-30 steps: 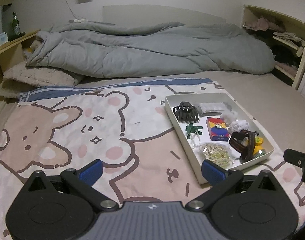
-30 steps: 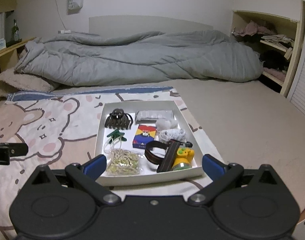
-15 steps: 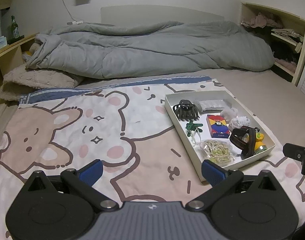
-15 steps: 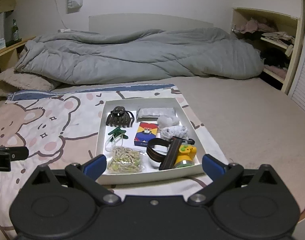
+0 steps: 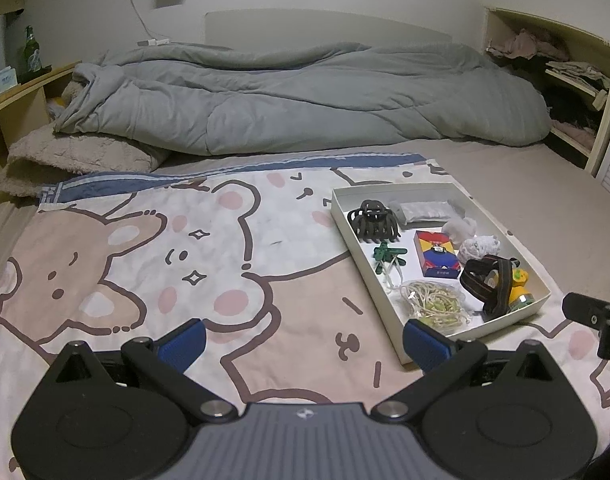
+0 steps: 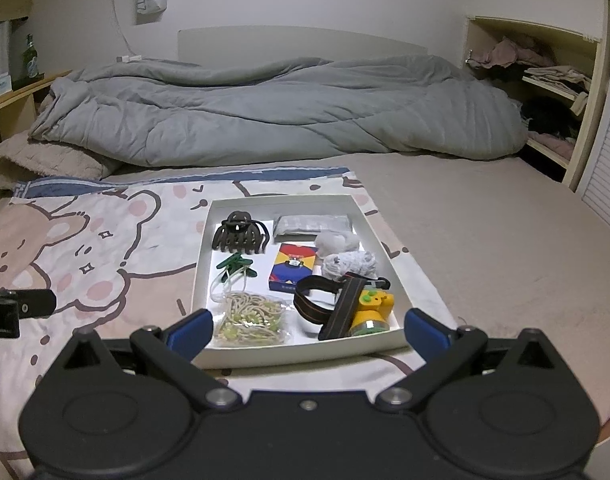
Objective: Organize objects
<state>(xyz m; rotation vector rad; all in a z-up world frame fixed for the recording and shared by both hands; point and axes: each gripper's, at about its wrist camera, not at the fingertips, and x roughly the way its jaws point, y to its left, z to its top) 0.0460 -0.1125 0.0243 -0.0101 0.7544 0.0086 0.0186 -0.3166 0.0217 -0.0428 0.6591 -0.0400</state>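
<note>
A shallow white box lies on a bear-print blanket. In it are a dark hair claw, a green clip, a bag of beige bands, a colourful card box, a grey packet, white fluffy scrunchies and a yellow headlamp with a dark strap. My right gripper is open and empty just before the box's near edge. My left gripper is open and empty over the blanket, left of the box.
The bear-print blanket covers the near bed. A grey duvet is heaped at the back, a beige pillow at its left. Shelves with clothes stand at the right, a wooden ledge with a green bottle at the left.
Both grippers have drawn back and risen slightly, so the box sits a little farther off in each view. Both stay open and empty. Nothing in the box has moved.
</note>
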